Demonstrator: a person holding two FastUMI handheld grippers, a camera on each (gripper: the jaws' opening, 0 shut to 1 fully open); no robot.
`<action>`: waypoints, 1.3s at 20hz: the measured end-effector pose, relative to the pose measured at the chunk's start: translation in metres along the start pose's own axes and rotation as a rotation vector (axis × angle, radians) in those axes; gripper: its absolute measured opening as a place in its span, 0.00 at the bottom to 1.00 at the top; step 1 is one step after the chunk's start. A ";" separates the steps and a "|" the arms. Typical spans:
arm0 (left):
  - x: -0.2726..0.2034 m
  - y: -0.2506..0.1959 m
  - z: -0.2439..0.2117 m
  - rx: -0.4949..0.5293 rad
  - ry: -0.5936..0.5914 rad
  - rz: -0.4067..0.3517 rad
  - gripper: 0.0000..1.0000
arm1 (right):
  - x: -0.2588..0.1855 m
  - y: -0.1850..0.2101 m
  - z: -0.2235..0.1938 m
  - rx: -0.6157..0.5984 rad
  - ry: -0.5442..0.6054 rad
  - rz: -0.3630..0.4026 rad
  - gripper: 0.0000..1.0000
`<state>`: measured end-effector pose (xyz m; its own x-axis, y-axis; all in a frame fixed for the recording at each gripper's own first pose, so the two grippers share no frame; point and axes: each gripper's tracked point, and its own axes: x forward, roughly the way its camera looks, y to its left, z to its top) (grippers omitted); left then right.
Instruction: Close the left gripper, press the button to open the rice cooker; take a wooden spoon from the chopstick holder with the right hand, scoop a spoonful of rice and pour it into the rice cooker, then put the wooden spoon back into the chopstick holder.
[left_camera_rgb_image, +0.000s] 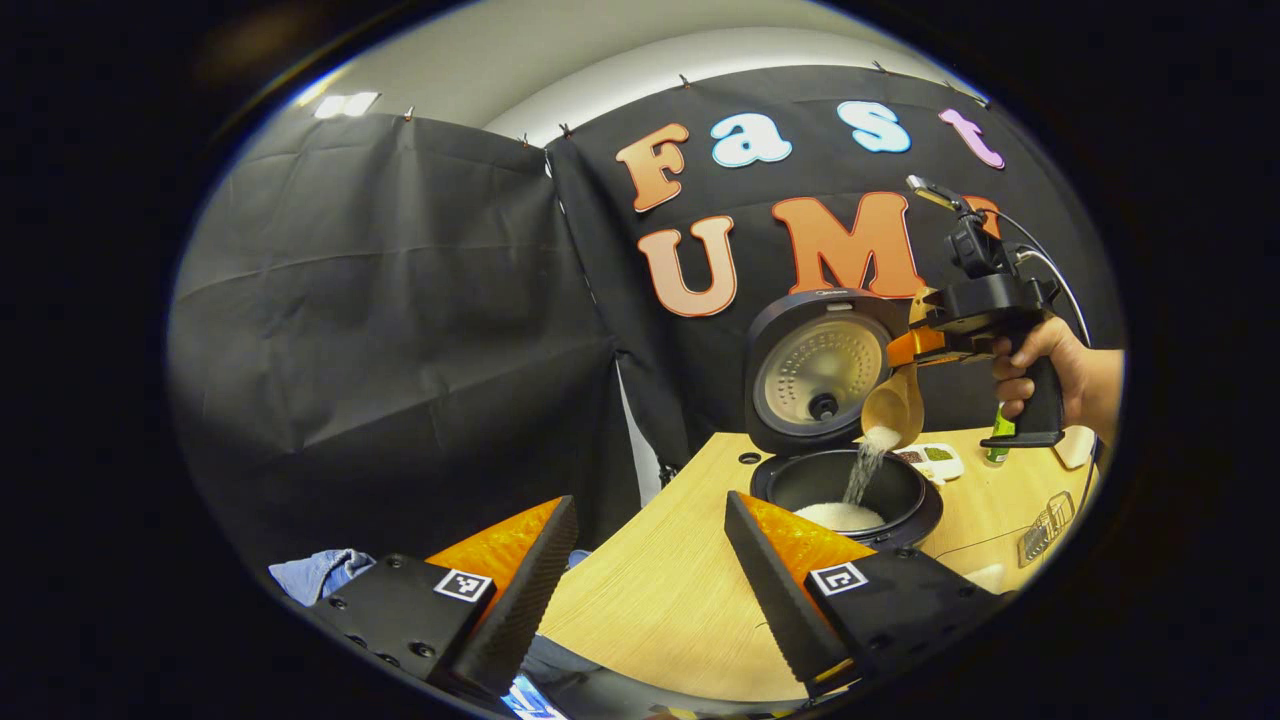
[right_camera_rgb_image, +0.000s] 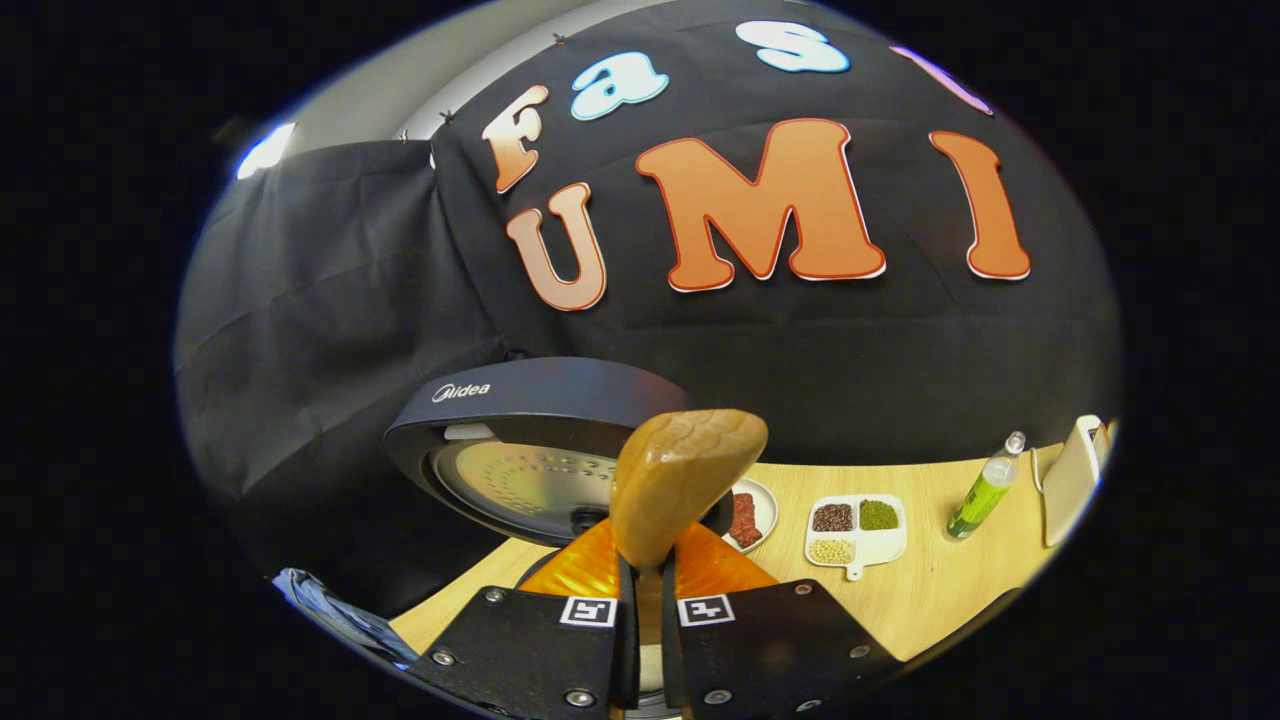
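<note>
Two risks are noted: rice (left_camera_rgb_image: 866, 462) spilt past the rice cooker (left_camera_rgb_image: 846, 490) rim; wooden spoon (right_camera_rgb_image: 680, 478), clamped by right gripper (right_camera_rgb_image: 647, 590), possibly slipping. Left gripper (left_camera_rgb_image: 650, 570) is held spread, idle.

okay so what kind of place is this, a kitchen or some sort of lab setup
Most likely a staged recording booth, not a real kitchen. Black cloth hangs as the walls behind a wooden table. Kitchen props sit on it: an open rice cooker and a divided dish of beans. A hand-held gripper tips a wooden spoon.
</note>
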<state>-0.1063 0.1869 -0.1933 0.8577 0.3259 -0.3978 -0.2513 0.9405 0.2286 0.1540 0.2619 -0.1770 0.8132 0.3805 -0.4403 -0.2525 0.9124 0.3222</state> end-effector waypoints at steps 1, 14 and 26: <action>0.001 0.000 0.000 0.000 0.003 0.000 0.99 | 0.000 0.002 0.000 -0.020 0.002 0.001 0.08; -0.001 0.004 -0.008 -0.005 0.016 0.012 1.00 | -0.009 0.064 -0.013 -0.408 -0.029 0.129 0.08; -0.004 -0.007 -0.009 0.007 0.022 -0.003 1.00 | -0.043 0.051 0.029 -0.178 -0.055 0.226 0.08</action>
<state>-0.1116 0.1800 -0.2012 0.8483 0.3247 -0.4183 -0.2449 0.9409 0.2337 0.1210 0.2881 -0.1172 0.7520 0.5726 -0.3266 -0.5142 0.8195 0.2530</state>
